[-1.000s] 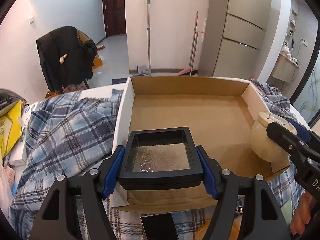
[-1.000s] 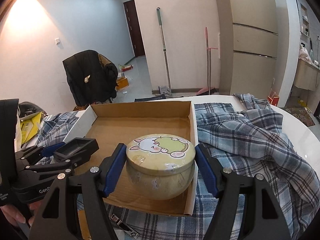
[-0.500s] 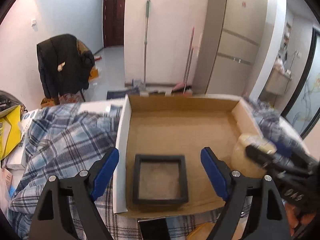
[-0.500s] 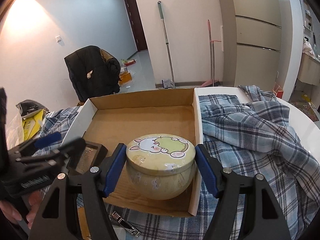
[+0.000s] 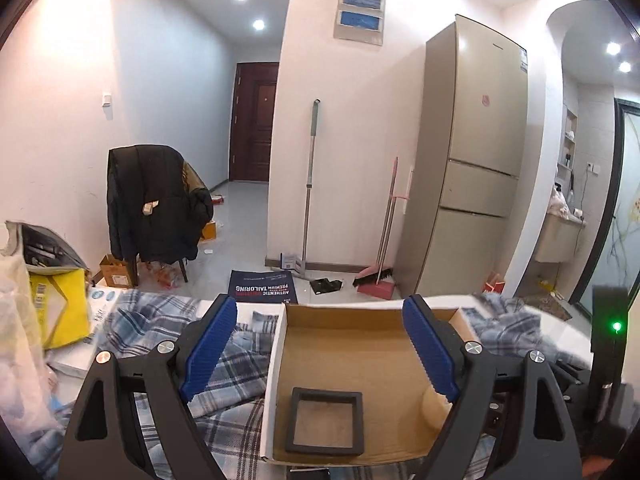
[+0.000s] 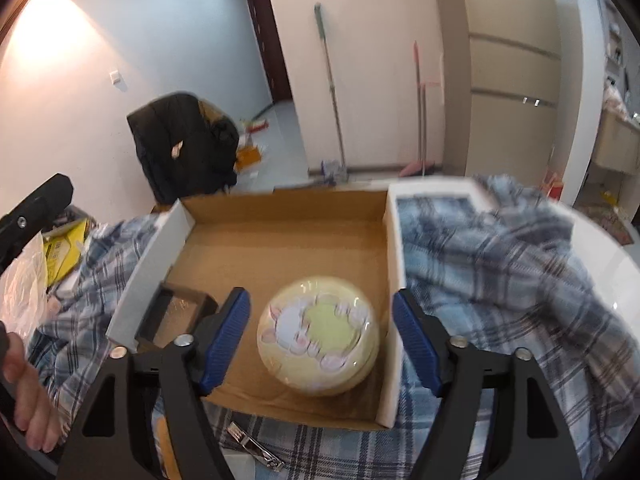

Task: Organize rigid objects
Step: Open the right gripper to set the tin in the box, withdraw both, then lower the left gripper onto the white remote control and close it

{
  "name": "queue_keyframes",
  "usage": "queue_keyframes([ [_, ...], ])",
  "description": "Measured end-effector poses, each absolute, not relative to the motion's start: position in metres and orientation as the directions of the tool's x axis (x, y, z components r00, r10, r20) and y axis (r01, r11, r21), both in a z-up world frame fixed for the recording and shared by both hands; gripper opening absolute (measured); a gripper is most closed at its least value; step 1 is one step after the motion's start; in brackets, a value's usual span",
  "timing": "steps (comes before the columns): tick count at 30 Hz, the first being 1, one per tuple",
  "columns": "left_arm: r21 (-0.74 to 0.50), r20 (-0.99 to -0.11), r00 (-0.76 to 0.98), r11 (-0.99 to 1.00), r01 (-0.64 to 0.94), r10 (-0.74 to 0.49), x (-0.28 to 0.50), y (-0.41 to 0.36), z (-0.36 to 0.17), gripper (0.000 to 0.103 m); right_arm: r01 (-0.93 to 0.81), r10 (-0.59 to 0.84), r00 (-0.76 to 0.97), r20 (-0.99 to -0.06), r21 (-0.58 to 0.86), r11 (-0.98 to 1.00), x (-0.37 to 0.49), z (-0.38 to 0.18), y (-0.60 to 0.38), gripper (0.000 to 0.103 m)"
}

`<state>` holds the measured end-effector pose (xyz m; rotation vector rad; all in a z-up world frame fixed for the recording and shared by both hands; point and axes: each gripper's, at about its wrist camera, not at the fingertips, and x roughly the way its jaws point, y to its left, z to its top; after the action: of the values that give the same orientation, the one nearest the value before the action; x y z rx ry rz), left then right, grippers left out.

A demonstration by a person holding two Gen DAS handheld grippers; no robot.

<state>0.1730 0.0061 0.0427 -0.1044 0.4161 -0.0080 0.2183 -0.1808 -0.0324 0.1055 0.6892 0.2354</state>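
Observation:
A black square display case [image 5: 325,421] lies in the front left corner of the open cardboard box [image 5: 344,344]; it also shows in the right wrist view [image 6: 172,314]. A round yellow tin [image 6: 318,346] with a cartoon lid sits in the box [image 6: 280,236] at the front right; only its edge shows in the left wrist view [image 5: 434,404]. My left gripper [image 5: 320,348] is open and empty, raised above the box. My right gripper [image 6: 320,342] is open, its fingers wide on either side of the tin and apart from it.
A blue plaid cloth [image 6: 500,272] covers the table around the box. Metal nail clippers [image 6: 256,446] lie in front of the box. A yellow bag [image 5: 60,312] and papers are at the left. A chair with a black jacket [image 5: 156,204] stands beyond.
My left gripper opened, left the black case in the box, then rose and drew back. My right gripper opened, left the tin in the box and lifted above it.

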Motion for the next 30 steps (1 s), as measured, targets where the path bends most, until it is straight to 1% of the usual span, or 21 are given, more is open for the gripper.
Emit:
queue_keyframes([
  [2,-0.124,-0.373,0.927,0.992,-0.015,-0.033,0.159,0.012,0.068,0.087,-0.183,0.246,0.782,-0.572,0.166,0.969,0.209,-0.013,-0.183,0.077],
  [4,-0.157,-0.286,0.958,0.988,-0.007,-0.038,0.136,0.018,0.09,0.088,-0.188,0.255,0.818,-0.515,0.178,0.966,0.193,0.013,-0.188,0.077],
  [5,-0.168,-0.223,0.974,0.986,0.009,-0.047,0.119,0.02,0.104,0.095,-0.199,0.265,0.835,-0.483,0.184,0.963,0.184,0.026,-0.19,0.078],
  [6,-0.169,-0.178,0.983,0.985,0.023,-0.054,0.107,0.02,0.114,0.103,-0.208,0.27,0.849,-0.455,0.181,0.961,0.177,0.037,-0.191,0.081],
  [7,-0.165,-0.129,0.99,0.986,0.035,-0.057,0.095,0.021,0.126,0.103,-0.214,0.267,0.866,-0.422,0.17,0.962,0.165,0.052,-0.192,0.083],
  [8,-0.153,-0.098,0.994,0.988,0.027,-0.043,0.083,0.021,0.137,0.103,-0.215,0.262,0.882,-0.393,0.16,0.964,0.154,0.063,-0.193,0.084],
  [10,-0.12,-0.082,0.997,0.993,-0.018,0.008,0.064,0.017,0.157,0.103,-0.231,0.266,0.904,-0.336,0.14,0.963,0.129,0.088,-0.194,0.086],
  [11,-0.115,-0.057,0.998,0.993,-0.013,0.006,0.051,0.016,0.166,0.103,-0.247,0.276,0.91,-0.31,0.13,0.96,0.117,0.098,-0.193,0.087],
  [13,-0.11,0.007,0.999,0.993,0.039,-0.038,0.025,0.015,0.179,0.103,-0.267,0.283,0.926,-0.249,0.098,0.959,0.088,0.118,-0.193,0.091],
  [14,-0.1,0.03,0.999,0.994,0.045,-0.042,0.012,0.014,0.185,0.103,-0.267,0.278,0.933,-0.229,0.077,0.961,0.076,0.124,-0.191,0.092],
  [16,-0.082,0.044,0.999,0.997,0.002,0.001,-0.008,0.012,0.193,0.103,-0.23,0.232,0.956,-0.179,0.03,0.973,0.048,0.135,-0.189,0.092],
  [17,-0.084,0.053,0.997,0.995,-0.046,0.05,-0.017,0.01,0.195,0.103,-0.207,0.207,0.966,-0.157,0.015,0.978,0.036,0.138,-0.189,0.092],
  [19,-0.062,0.033,0.993,0.991,-0.115,0.117,-0.029,0.007,0.195,0.103,-0.179,0.176,0.977,-0.117,-0.011,0.984,0.01,0.141,-0.189,0.092],
  [22,-0.052,0.014,0.998,0.997,-0.056,0.057,-0.045,0.01,0.187,0.103,-0.178,0.177,0.98,-0.087,-0.012,0.984,-0.014,0.14,-0.192,0.092],
  [24,-0.049,0.01,0.999,0.998,-0.035,0.036,-0.052,0.011,0.178,0.103,-0.174,0.173,0.981,-0.084,-0.009,0.985,-0.025,0.136,-0.196,0.092],
  [27,-0.041,0.004,1.0,0.999,0.006,-0.006,-0.062,0.01,0.161,0.103,-0.148,0.148,0.984,-0.102,0.013,0.989,-0.031,0.126,-0.205,0.092],
  [30,-0.015,-0.032,0.999,1.0,0.007,-0.008,-0.064,0.001,0.148,0.103,-0.159,0.164,0.978,-0.127,0.046,0.986,-0.029,0.114,-0.216,0.092],
])
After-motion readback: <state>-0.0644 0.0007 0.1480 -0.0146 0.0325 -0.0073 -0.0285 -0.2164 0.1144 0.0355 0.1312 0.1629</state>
